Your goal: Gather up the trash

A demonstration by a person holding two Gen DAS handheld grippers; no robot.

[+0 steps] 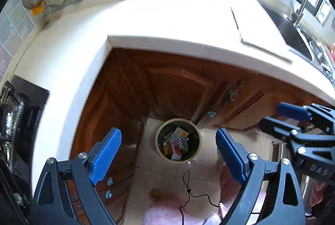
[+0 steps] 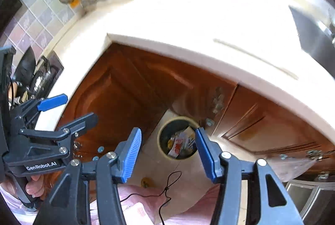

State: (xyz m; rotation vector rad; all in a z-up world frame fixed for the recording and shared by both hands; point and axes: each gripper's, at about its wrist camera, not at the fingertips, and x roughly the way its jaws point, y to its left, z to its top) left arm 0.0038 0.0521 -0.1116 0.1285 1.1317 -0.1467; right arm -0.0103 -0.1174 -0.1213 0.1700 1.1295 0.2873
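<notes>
1. Both of my grippers hang high over the kitchen floor, angled steeply down, and neither has anything between its blue pads.
2. Seen from its own camera, my left gripper (image 1: 168,154) stands wide, with the trash bin (image 1: 178,140) showing in the gap far below.
3. My right gripper (image 2: 167,153) is parted less widely; its jaws are apart and nothing is in them. The same bin (image 2: 179,138) shows between its fingers.
4. That bin is round with a pale rim and a dark inside. It stands on the light tiled floor, tucked into the inner corner where the brown wooden cabinets (image 1: 178,86) meet.
5. Crumpled wrappers and small packets (image 1: 177,144) lie inside the bin, red, white and yellow among them.
6. Above the cabinets runs the white L-shaped countertop (image 1: 167,15). A pale cutting board (image 1: 259,32) lies on it next to the dark sink (image 1: 293,34).
7. On the left end of the counter sits a black stove (image 1: 23,120).
8. A thin black cord (image 1: 188,187) dangles below my grippers, over my pink clothing (image 1: 167,212).
9. From the left camera the right gripper is at the right edge; from the right camera the left one is at the left edge, with my fingers (image 2: 34,187) round its handle.
</notes>
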